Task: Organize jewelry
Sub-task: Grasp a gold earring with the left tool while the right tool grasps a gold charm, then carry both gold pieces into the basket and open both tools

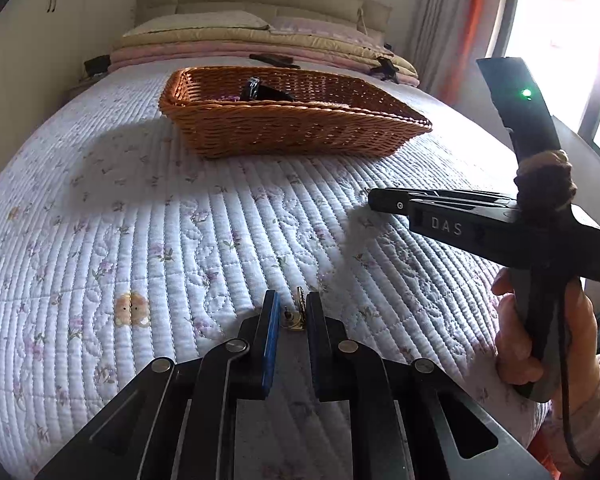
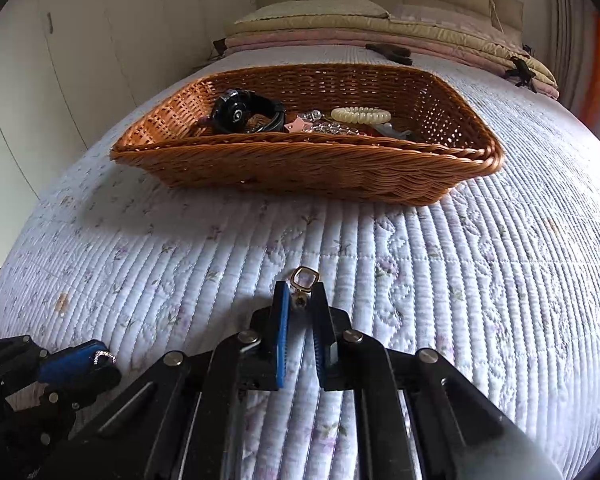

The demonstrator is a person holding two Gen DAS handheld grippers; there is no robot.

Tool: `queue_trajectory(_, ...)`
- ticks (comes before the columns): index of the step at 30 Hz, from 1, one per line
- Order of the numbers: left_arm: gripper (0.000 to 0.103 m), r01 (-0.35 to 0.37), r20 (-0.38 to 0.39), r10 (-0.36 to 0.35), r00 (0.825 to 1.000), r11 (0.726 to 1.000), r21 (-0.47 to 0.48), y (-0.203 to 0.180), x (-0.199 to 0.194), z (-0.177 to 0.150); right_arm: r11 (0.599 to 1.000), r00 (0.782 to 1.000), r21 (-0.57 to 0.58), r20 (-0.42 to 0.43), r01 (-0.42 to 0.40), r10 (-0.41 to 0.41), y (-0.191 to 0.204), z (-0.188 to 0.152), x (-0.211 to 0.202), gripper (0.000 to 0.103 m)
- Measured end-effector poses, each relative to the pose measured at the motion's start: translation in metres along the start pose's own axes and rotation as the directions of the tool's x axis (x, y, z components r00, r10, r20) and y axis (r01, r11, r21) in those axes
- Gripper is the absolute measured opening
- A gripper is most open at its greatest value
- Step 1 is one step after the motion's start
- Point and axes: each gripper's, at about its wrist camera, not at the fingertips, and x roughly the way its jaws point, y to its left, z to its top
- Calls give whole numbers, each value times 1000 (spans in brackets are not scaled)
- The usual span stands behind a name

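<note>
Each claw, left (image 1: 293,314) and right (image 2: 302,305), seemingly pinches a gold earring (image 2: 304,280).

The basket (image 2: 308,172) sits on the quilt (image 2: 480,280), pillows (image 2: 320,12) behind it, jewelry (image 2: 360,116) inside.

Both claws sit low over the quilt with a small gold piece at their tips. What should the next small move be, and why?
Probably carry the right claw forward to the wicker basket: a gold earring sits between its tips, apparently pinched, and the basket already holds other jewelry. The left claw brackets its own gold piece and could follow.
</note>
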Motion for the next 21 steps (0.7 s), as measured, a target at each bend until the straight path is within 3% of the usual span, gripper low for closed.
queue_trajectory(8, 13, 20, 39, -22, 999, 999, 43, -6, -14, -6, 998, 999, 47, 29, -40, 39, -16, -16, -23, 13)
queue_trajectory(14, 13, 6, 97, -13, 995, 998, 67, -12, -34, -4, 997, 994, 56, 97, -56, 51, -22, -29, -59, 13)
queue_trajectory(21, 13, -13, 187, 6, 982, 999, 33, -7, -66, 30, 998, 983, 40, 178, -51, 43, -25, -10, -99, 13)
